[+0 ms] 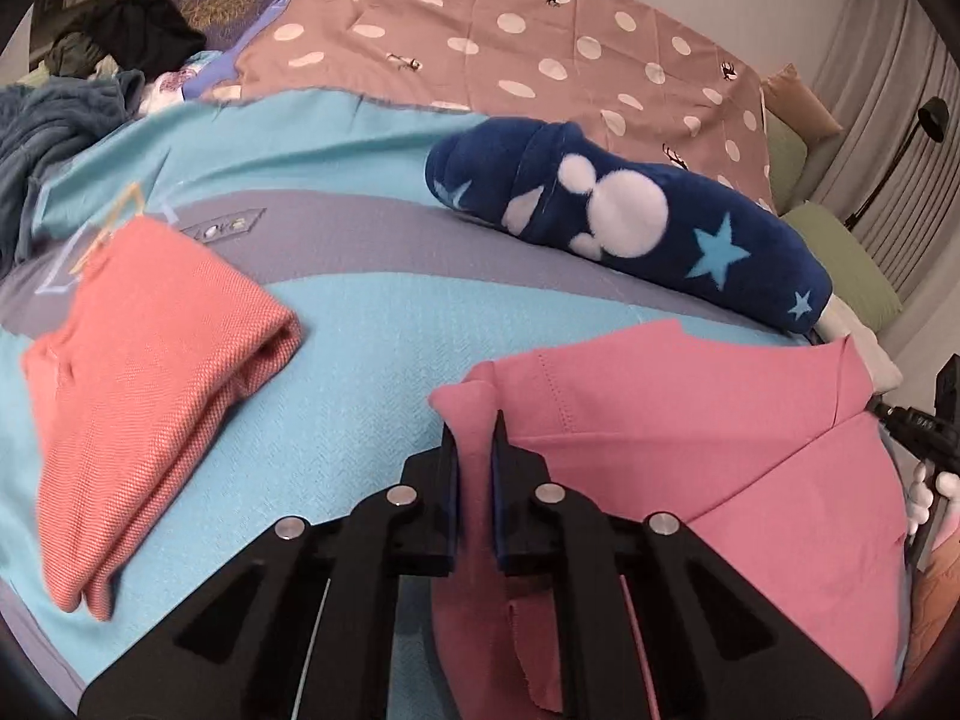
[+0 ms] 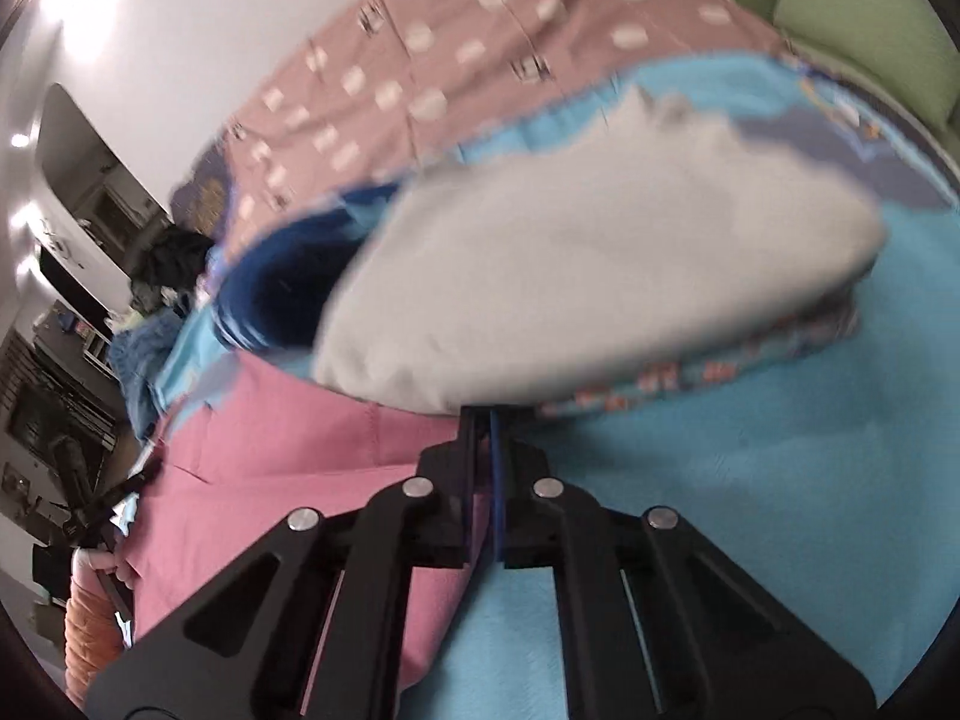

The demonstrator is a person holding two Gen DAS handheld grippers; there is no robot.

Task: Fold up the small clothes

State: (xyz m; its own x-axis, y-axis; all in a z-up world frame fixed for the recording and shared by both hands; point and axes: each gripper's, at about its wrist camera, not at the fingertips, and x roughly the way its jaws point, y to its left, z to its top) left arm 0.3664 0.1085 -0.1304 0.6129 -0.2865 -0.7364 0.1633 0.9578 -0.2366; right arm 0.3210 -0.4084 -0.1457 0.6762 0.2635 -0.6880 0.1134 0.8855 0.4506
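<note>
A pink garment (image 1: 690, 450) lies spread on the light blue bed cover (image 1: 360, 330). My left gripper (image 1: 476, 438) is shut on a bunched fold at the garment's left corner, and the cloth stands up between the pads. In the right wrist view the pink garment (image 2: 288, 468) lies to the left. My right gripper (image 2: 485, 426) is shut on its right edge, a thin strip of pink running between the pads. Its fingertips sit just under the rim of a blurred white folded garment (image 2: 600, 276).
A folded coral garment (image 1: 150, 360) lies to the left, a navy fleece with stars (image 1: 630, 222) behind the pink one. A dotted brown sheet (image 1: 510, 42) covers the far bed, with dark clothes (image 1: 138, 30) heaped at the back left. Green cushions (image 2: 870, 18) line the right side.
</note>
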